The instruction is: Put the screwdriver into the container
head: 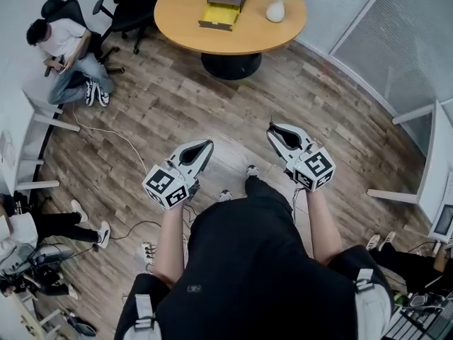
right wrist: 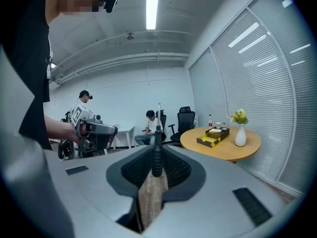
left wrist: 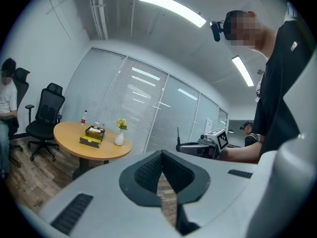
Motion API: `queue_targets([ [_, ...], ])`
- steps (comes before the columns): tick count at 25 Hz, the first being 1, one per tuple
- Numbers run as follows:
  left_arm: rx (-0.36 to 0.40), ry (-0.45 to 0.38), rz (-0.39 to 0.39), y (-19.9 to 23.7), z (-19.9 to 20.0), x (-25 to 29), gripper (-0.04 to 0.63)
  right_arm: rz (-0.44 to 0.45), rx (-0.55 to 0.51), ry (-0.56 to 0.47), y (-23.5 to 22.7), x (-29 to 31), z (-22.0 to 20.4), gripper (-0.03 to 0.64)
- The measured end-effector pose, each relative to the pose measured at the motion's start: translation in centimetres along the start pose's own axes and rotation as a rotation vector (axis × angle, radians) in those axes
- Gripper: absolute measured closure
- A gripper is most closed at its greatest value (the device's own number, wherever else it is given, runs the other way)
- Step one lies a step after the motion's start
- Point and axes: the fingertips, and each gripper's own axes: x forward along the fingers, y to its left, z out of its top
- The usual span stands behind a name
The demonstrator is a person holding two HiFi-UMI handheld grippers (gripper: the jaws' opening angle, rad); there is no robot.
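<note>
We have the light, stiff screwdriver [right wrist: 156, 157] clamped by its dark handle in the right gripper [right wrist: 155, 148], the left gripper [left wrist: 161, 153] closed on nothing; its thin shaft is probably slippery, so the handle seems the better hold.

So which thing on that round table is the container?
Find the round wooden table at the far end of the floor. Near its middle sits the container: a low, rectangular black box with a yellow part, unlike the tall white vase of flowers beside it.

Container [head: 216, 18] contents too small to tell, seated person [left wrist: 5, 103] cut off by left edge
</note>
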Motion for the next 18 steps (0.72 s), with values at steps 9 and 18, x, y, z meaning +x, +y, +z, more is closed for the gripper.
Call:
queue_targets([
  [9, -0.013, -0.019, 0.086, 1.7, 1.1, 3.6, 0.591, 0.089, -0.058, 0.048, -4.3, 2.1, 0.0, 0.56],
  [18, -0.006, -0.016, 0.139, 1.6, 1.4, 6.9, 0.591, 0.159, -0.059, 0.063, -7.7, 2.5, -0.3, 0.56],
])
